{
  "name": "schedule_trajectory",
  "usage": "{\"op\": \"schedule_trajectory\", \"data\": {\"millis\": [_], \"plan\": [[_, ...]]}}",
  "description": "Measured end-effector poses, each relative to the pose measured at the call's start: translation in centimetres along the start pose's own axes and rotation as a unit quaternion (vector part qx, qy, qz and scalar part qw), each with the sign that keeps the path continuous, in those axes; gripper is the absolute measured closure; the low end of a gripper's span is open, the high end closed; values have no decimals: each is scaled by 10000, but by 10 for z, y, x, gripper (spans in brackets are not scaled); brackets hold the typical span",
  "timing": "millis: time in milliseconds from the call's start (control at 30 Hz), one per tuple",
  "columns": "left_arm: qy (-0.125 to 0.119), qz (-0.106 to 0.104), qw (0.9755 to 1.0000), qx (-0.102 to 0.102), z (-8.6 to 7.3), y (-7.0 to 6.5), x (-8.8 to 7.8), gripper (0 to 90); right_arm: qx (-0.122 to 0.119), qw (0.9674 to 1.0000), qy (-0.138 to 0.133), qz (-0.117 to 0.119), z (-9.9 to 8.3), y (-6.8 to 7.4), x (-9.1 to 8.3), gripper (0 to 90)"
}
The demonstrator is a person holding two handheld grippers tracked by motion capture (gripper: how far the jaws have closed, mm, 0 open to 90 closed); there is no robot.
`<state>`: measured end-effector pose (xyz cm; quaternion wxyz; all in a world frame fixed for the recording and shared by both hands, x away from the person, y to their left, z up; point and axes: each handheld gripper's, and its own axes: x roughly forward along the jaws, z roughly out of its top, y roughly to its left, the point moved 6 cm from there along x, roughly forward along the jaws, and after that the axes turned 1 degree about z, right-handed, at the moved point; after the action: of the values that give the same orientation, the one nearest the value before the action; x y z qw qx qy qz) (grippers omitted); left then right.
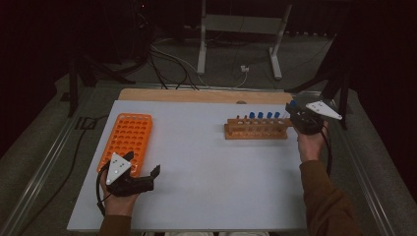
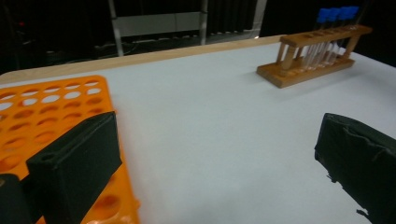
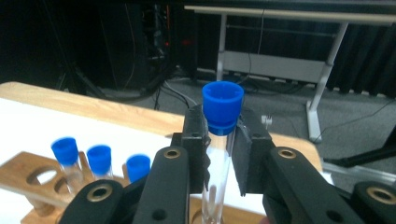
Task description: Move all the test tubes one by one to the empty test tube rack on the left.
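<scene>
High view: the white bench (image 1: 206,162) is seen carrying an orange rack (image 1: 127,137) at the left and a wooden rack (image 1: 255,129) at the right. The left gripper (image 1: 147,164) is held wide apart, empty (beside the orange rack). A blue-capped tube (image 3: 220,135) is clamped upright by the right gripper (image 3: 220,149) above the wooden rack's end.

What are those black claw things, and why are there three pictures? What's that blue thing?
A person holds a pinching tool in each hand. One camera looks down from above; one more rides on each tool. On the white table lie an orange tray full of holes and a wooden rack of blue-capped tubes. The right gripper pinches one clear tube with a blue cap above the rack. The left gripper is open and holds nothing, beside the orange tray.
</scene>
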<state>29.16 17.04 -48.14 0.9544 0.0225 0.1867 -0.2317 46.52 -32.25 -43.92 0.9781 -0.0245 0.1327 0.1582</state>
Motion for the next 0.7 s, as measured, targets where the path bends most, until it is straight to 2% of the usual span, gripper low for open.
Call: {"op": "schedule_trajectory", "data": {"millis": [100, 267, 300, 367, 433, 467, 533, 567, 633, 700], "plan": [[-29, -141, 9999, -58, 7, -4, 3, 13, -29, 10000, -70, -1, 9, 0, -5, 768], [-102, -237, 9996, -133, 19, -9, 10, 13, -7, 9999, -118, 32, 17, -1, -13, 768], [-129, -243, 9995, -148, 22, -10, 11, 13, 96, 9997, -154, 132, 19, 0, -18, 768], [-193, -283, 9993, -172, 27, -12, 15, 13, 94, 9997, -135, 192, 19, 1, -19, 768], [-259, -315, 9990, -168, 32, -16, 19, 13, 39, 9994, -69, 336, 18, 9, -23, 768], [-293, -328, 9989, -165, 34, -17, 21, 13, 39, 9994, -69, 336, 18, 9, -23, 768], [-348, -342, 9987, -108, 40, -21, 26, 13, 65, 9990, -71, 435, 18, 14, -24, 767], [-370, -368, 9986, -71, 43, -24, 29, 14, 101, 9982, -61, 585, 19, 22, -25, 767], [-406, -427, 9983, -19, 47, -29, 33, 13, 123, 9979, -49, 637, 19, 25, -25, 767], [-447, -500, 9977, 30, 50, -35, 39, 14, 168, 9965, 4, 815, 19, 37, -26, 767]]}}
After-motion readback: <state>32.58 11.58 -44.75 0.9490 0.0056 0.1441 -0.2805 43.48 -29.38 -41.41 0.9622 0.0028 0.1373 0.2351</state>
